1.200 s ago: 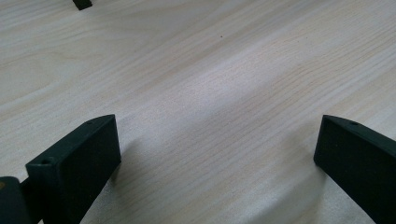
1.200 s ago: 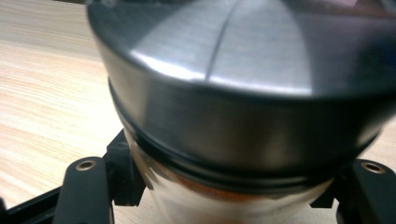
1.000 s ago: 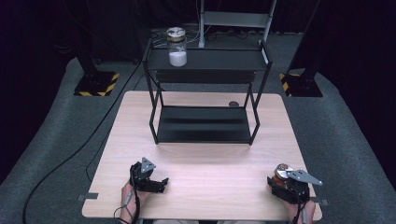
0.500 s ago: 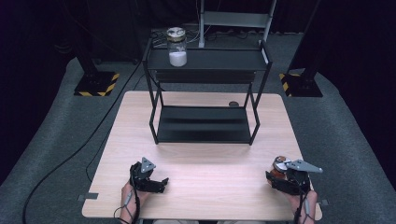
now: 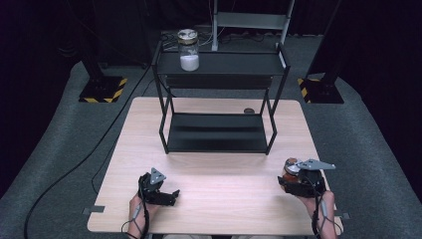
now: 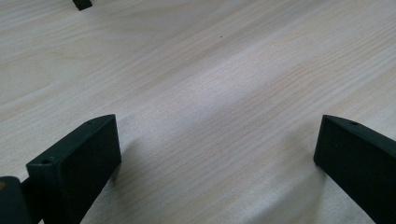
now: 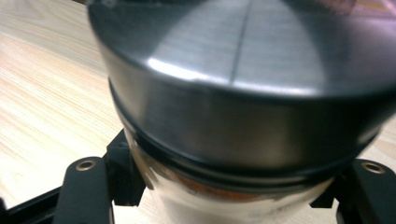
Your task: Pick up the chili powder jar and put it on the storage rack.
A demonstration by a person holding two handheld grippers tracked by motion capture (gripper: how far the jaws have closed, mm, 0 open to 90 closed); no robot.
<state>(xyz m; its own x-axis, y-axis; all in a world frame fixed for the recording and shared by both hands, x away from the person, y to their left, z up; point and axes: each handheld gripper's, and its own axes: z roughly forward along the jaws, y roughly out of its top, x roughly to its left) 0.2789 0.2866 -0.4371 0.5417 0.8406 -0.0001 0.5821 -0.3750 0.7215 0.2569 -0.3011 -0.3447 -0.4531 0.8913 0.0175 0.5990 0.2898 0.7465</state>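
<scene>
My right gripper [image 5: 294,174] is shut on a glass jar [image 5: 291,167] with a brushed metal lid [image 7: 243,70] and brownish contents, held above the table's front right corner. In the right gripper view the jar [image 7: 224,186] sits between the two black jaws, pressed on both sides. My left gripper [image 5: 169,195] rests low over the front left of the wooden table [image 5: 219,199], open, with bare wood between its fingers [image 6: 84,158]. A second glass jar [image 5: 188,50] with white powder stands on the top shelf of the black metal rack [image 5: 219,64].
The black two-tier rack stands at the table's middle back, its lower shelf [image 5: 216,132] bare. A small dark round object [image 5: 249,110] lies on the table behind the rack. Grey carpet and black stands with striped bases [image 5: 102,89] surround the table.
My right gripper has risen and shifted slightly with the jar in it. The left gripper has stayed where it was.
</scene>
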